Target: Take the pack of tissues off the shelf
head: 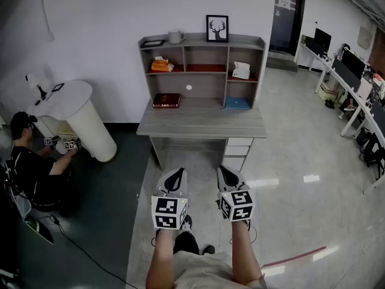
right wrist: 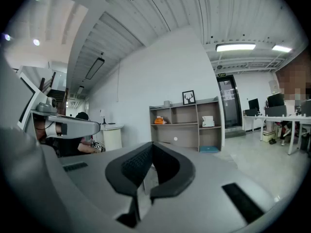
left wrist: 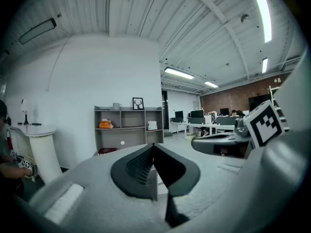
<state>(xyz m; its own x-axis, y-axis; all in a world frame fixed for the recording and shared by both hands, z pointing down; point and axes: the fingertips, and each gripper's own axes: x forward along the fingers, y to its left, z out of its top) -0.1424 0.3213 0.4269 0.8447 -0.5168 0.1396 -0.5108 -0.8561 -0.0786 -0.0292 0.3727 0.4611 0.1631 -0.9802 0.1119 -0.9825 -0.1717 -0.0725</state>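
The white pack of tissues (head: 241,70) stands in the right compartment of the grey shelf (head: 203,43) on top of a desk (head: 201,123). It shows small and far off as the tissue pack (left wrist: 152,125) in the left gripper view and as the tissue pack (right wrist: 208,121) in the right gripper view. My left gripper (head: 178,173) and right gripper (head: 223,170) are held side by side well in front of the desk, pointing at it. Both the left gripper (left wrist: 153,145) and the right gripper (right wrist: 152,144) are shut, with nothing between their jaws.
An orange item (head: 159,65) lies in the shelf's left compartment, with a mug (head: 175,36) and a deer picture (head: 217,28) on top. A red book (head: 166,100) and a blue book (head: 237,103) lie on the desk. A person (head: 33,167) sits by a white round stand (head: 81,113) at the left; office desks (head: 355,86) are at the right.
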